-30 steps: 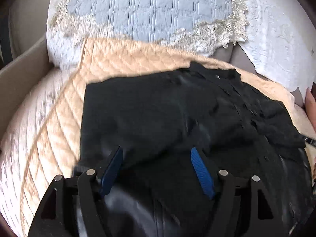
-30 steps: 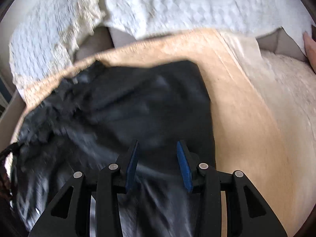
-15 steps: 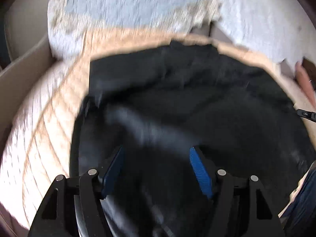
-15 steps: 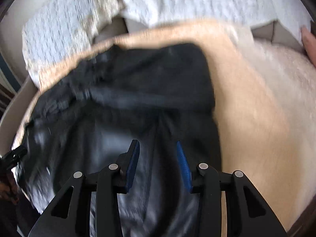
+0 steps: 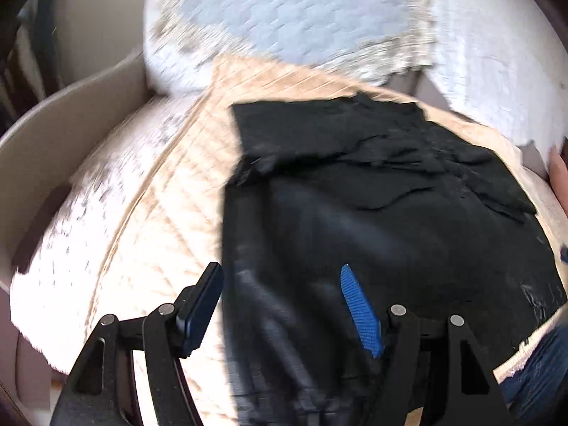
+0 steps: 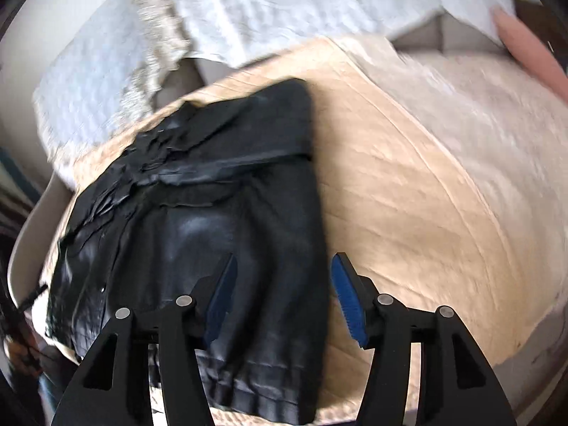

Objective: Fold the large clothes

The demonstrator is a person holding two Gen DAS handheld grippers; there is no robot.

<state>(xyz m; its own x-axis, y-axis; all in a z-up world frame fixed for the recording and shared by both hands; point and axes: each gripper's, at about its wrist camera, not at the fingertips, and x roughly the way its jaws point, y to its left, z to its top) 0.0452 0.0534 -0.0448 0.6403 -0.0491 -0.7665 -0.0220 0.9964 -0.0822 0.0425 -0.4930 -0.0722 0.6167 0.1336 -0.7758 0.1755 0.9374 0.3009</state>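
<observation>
**Both claws open over the black garment on the sofa**

The left claw (image 5: 280,305) stands wide, its blue pads well apart. The black garment (image 5: 372,213) lies beneath and between the fingers, its left edge running just inside the left finger, but the pads do not press on it; whether the cloth touches either pad is hard to tell through the blur.

The right claw (image 6: 280,294) has its jaws opening at this moment. The garment's right edge (image 6: 248,213) runs down between the fingers, nearer the left one; the right pad sits over the bare cover, clear of the cloth.

The garment lies spread on a tan quilted cover (image 5: 170,213) that drapes a sofa seat, its far part rumpled into folds and a doubled layer across the top. Behind it lean a pale blue quilted cushion (image 5: 284,10) with a lace border and a white textured cushion (image 6: 301,0). A beige armrest (image 5: 71,106) curves along the left. A fingertip (image 6: 525,42) shows at the right rim of the right wrist view.
</observation>
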